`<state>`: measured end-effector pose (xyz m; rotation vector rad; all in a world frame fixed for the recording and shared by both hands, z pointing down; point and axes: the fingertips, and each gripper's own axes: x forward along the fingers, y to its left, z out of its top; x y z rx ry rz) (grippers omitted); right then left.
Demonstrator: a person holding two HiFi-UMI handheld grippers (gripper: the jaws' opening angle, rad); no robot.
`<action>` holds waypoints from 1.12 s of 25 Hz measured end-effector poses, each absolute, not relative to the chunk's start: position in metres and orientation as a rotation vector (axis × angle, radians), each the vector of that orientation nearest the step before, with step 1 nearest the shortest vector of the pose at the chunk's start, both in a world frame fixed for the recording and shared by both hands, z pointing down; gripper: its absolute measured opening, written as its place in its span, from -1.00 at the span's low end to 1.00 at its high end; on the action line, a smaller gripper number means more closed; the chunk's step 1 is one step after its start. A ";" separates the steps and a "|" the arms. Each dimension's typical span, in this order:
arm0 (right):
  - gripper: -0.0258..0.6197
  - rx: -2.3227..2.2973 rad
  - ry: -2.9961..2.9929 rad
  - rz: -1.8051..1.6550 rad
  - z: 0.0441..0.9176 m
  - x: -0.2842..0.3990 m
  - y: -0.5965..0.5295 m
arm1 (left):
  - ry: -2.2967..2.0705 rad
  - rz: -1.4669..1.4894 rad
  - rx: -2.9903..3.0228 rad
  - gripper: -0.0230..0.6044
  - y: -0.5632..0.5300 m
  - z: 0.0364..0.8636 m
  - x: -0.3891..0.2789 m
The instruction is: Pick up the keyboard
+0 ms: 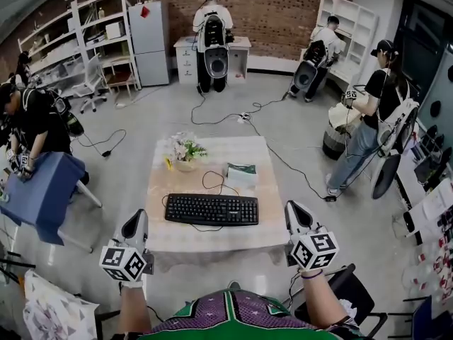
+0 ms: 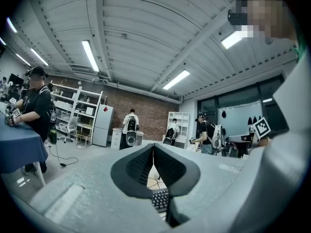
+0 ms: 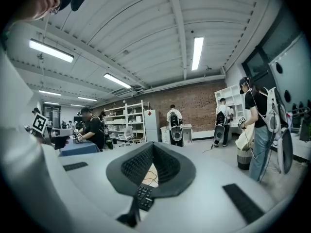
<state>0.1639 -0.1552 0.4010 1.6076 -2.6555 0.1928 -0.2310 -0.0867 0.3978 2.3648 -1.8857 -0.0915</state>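
A black keyboard [image 1: 211, 209] lies flat across the near half of a low table [image 1: 163, 236] under a pale cloth, its thin cable looping behind it. My left gripper [image 1: 136, 223] hovers just off the table's near left corner, jaws shut and empty. Off the near right corner my right gripper [image 1: 293, 211] is likewise shut with nothing in it. Both point level toward the table, apart from the keyboard. Through the gap under the left gripper [image 2: 153, 149] a strip of keyboard [image 2: 160, 199] shows. The right gripper [image 3: 152, 148] also has keyboard [image 3: 144, 197] keys below its jaws.
A flower pot [image 1: 185, 151] stands at the table's far left, a green-and-white book [image 1: 241, 173] at far right. A blue-covered table [image 1: 39, 193] with a person is to the left. More people stand beyond and to the right; cables cross the floor.
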 end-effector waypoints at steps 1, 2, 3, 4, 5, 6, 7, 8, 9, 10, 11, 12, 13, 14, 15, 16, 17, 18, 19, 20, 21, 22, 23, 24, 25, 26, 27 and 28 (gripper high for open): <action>-0.92 1.608 -2.657 0.195 0.402 0.169 -0.163 | -1.881 -0.093 2.368 -0.87 -0.095 0.397 -0.224; -0.92 1.609 -2.661 0.200 0.403 0.174 -0.170 | -1.877 -0.093 2.372 -0.87 -0.104 0.397 -0.218; -0.92 1.610 -2.667 0.208 0.403 0.178 -0.177 | -1.874 -0.089 2.373 -0.87 -0.113 0.397 -0.212; -0.92 1.610 -2.674 0.217 0.404 0.181 -0.184 | -1.873 -0.080 2.374 -0.87 -0.121 0.397 -0.207; -0.92 1.607 -2.682 0.227 0.404 0.184 -0.190 | -1.875 -0.068 2.375 -0.87 -0.128 0.396 -0.202; -0.92 1.601 -2.690 0.234 0.404 0.185 -0.195 | -1.880 -0.054 2.376 -0.87 -0.135 0.395 -0.198; -0.92 1.593 -2.698 0.238 0.403 0.185 -0.200 | -1.887 -0.042 2.376 -0.87 -0.140 0.395 -0.195; -0.92 1.586 -2.705 0.238 0.403 0.185 -0.205 | -1.894 -0.033 2.376 -0.87 -0.146 0.394 -0.193; -0.92 1.582 -2.710 0.240 0.402 0.185 -0.211 | -1.897 -0.030 2.377 -0.87 -0.152 0.392 -0.192; -0.92 1.580 -2.712 0.246 0.403 0.184 -0.218 | -1.894 -0.031 2.381 -0.87 -0.158 0.390 -0.191; -0.92 1.580 -2.713 0.258 0.404 0.183 -0.224 | -1.884 -0.032 2.387 -0.87 -0.164 0.389 -0.190; -0.92 1.582 -2.712 0.272 0.405 0.182 -0.228 | -1.871 -0.033 2.395 -0.87 -0.168 0.388 -0.190; -0.92 1.587 -2.709 0.281 0.406 0.180 -0.231 | -1.860 -0.031 2.403 -0.87 -0.171 0.388 -0.191; -0.92 1.596 -2.705 0.283 0.406 0.178 -0.234 | -1.853 -0.031 2.408 -0.87 -0.174 0.388 -0.194; -0.92 1.604 -2.703 0.279 0.404 0.176 -0.238 | -1.851 -0.032 2.409 -0.87 -0.178 0.388 -0.198; -0.92 1.611 -2.702 0.273 0.402 0.173 -0.241 | -1.849 -0.034 2.410 -0.87 -0.182 0.387 -0.203; -0.92 1.615 -2.702 0.266 0.400 0.169 -0.244 | -1.848 -0.038 2.411 -0.87 -0.186 0.386 -0.207; -0.92 1.612 -2.701 0.259 0.399 0.165 -0.246 | -1.847 -0.045 2.415 -0.86 -0.190 0.385 -0.211; -0.92 1.602 -2.699 0.252 0.398 0.160 -0.247 | -1.843 -0.053 2.421 -0.86 -0.193 0.383 -0.214; -0.91 1.584 -2.697 0.246 0.398 0.154 -0.249 | -1.835 -0.059 2.429 -0.86 -0.196 0.383 -0.217; -0.90 1.558 -2.696 0.245 0.399 0.147 -0.249 | -1.819 -0.062 2.440 -0.82 -0.198 0.383 -0.219; -0.82 1.527 -2.698 0.248 0.400 0.139 -0.249 | -1.795 -0.061 2.453 -0.68 -0.199 0.385 -0.220; -0.68 1.496 -2.702 0.257 0.403 0.133 -0.248 | -1.767 -0.055 2.466 -0.49 -0.200 0.387 -0.220; -0.55 1.467 -2.706 0.274 0.406 0.127 -0.247 | -1.743 -0.048 2.475 -0.36 -0.201 0.390 -0.220; -0.45 1.444 -2.708 0.297 0.409 0.123 -0.246 | -1.728 -0.041 2.480 -0.25 -0.201 0.393 -0.221; -0.33 1.426 -2.706 0.322 0.413 0.119 -0.246 | -1.722 -0.036 2.480 -0.19 -0.201 0.396 -0.224; -0.28 1.415 -2.702 0.343 0.416 0.116 -0.246 | -1.719 -0.029 2.479 -0.15 -0.202 0.399 -0.227; -0.26 1.410 -2.694 0.361 0.419 0.113 -0.247 | -1.713 -0.022 2.476 -0.13 -0.203 0.402 -0.230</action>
